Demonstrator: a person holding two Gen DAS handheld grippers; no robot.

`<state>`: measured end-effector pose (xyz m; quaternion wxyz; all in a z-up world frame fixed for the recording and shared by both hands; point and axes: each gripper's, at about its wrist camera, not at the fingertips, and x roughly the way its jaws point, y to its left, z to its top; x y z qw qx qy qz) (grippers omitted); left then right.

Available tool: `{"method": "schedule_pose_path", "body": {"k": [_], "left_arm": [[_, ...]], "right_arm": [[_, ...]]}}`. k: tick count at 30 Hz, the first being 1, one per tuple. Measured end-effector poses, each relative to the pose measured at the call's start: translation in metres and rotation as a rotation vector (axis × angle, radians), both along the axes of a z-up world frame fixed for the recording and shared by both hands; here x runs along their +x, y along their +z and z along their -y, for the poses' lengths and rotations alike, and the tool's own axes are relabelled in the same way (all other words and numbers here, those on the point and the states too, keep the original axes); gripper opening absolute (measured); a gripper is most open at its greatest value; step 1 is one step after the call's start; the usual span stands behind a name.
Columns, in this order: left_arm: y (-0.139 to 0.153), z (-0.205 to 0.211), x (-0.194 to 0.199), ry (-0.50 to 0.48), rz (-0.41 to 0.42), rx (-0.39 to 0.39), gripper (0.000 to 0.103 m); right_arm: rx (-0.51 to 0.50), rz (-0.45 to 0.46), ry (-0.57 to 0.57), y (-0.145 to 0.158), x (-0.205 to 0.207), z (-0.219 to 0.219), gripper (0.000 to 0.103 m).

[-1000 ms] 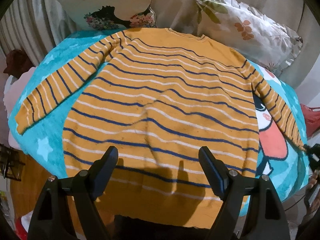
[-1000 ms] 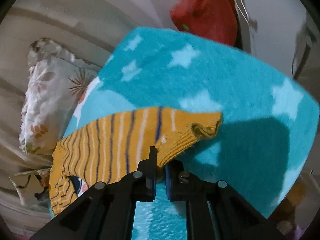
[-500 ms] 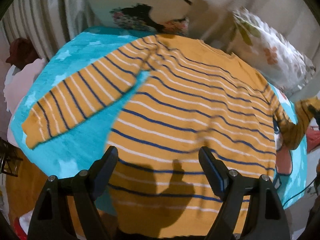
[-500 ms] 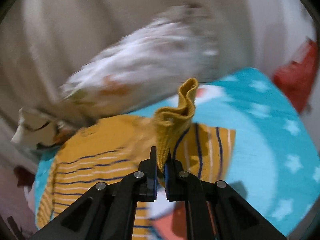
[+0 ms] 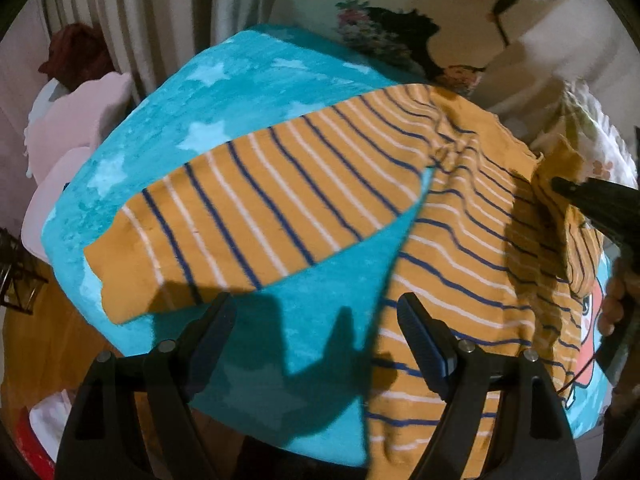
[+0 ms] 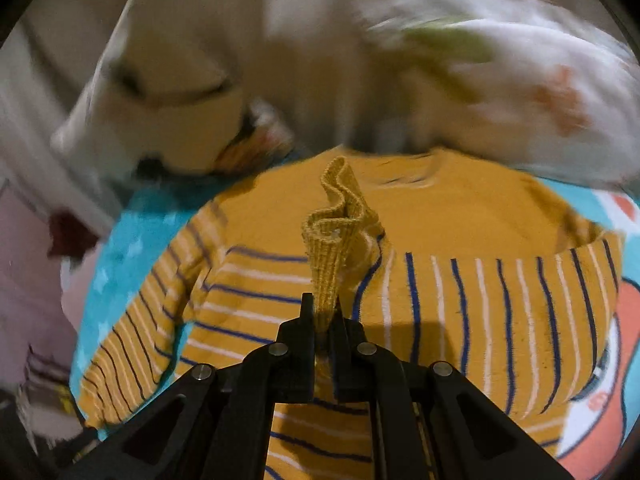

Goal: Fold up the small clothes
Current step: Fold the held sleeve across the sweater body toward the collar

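Right wrist view: my right tool (image 6: 323,312) is pressed together on the ribbed cuff (image 6: 334,236) of the mustard-yellow knitted sweater with navy and white stripes (image 6: 280,280), and the cuff stands up out of the jaws in a crumpled curl. The right sleeve (image 6: 500,304) trails from it across the chest, so I judge the step in hand to be folding that sleeve inward over the body.

To do it well, I would carry the cuff across low and level, keep the sleeve taut enough that its stripes lie straight, and set it flat on the body before letting go, so that no ridge forms at the shoulder. The fabric is soft and will bunch if I drop it from height.

In the left wrist view, my left tool (image 5: 316,340) is spread wide with nothing between its jaws, hovering above the near edge of the turquoise fleece blanket with pale stars (image 5: 240,92) covering the bed. The left sleeve (image 5: 256,216) lies flat, well apart from the body hem, stretching out to the left.

The sweater lies face up on the blanket, neckline toward the far pillows (image 6: 500,80), hem toward me; its long axis runs near to far, the spread left sleeve slanting across it.
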<state>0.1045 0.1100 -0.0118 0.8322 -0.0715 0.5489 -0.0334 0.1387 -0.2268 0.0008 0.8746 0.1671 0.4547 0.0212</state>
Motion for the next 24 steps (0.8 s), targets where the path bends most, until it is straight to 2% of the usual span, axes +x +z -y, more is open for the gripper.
{"method": "schedule_pose_path", "body": {"k": [6, 11, 13, 17, 21, 24], "left_arm": [[-0.007, -0.016, 0.009, 0.016, -0.011, -0.011, 0.082], [-0.012, -0.023, 0.015, 0.020, -0.022, -0.018, 0.082], [-0.013, -0.024, 0.017, 0.018, -0.024, -0.018, 0.082], [-0.015, -0.024, 0.019, 0.007, -0.030, -0.019, 0.082], [-0.018, -0.023, 0.021, -0.002, -0.038, -0.020, 0.082], [-0.018, -0.016, 0.023, -0.020, -0.038, -0.019, 0.082]], "right_arm": [[-0.079, -0.060, 0.104, -0.022, 0.030, -0.063, 0.006], [-0.116, -0.083, 0.130, -0.031, 0.048, -0.079, 0.006], [-0.101, -0.102, 0.138, -0.037, 0.057, -0.081, 0.007], [-0.050, -0.140, 0.165, -0.049, 0.070, -0.094, 0.015], [0.010, -0.136, 0.197, -0.048, 0.065, -0.099, 0.037], [0.055, -0.118, 0.187, -0.039, 0.054, -0.093, 0.040]]}}
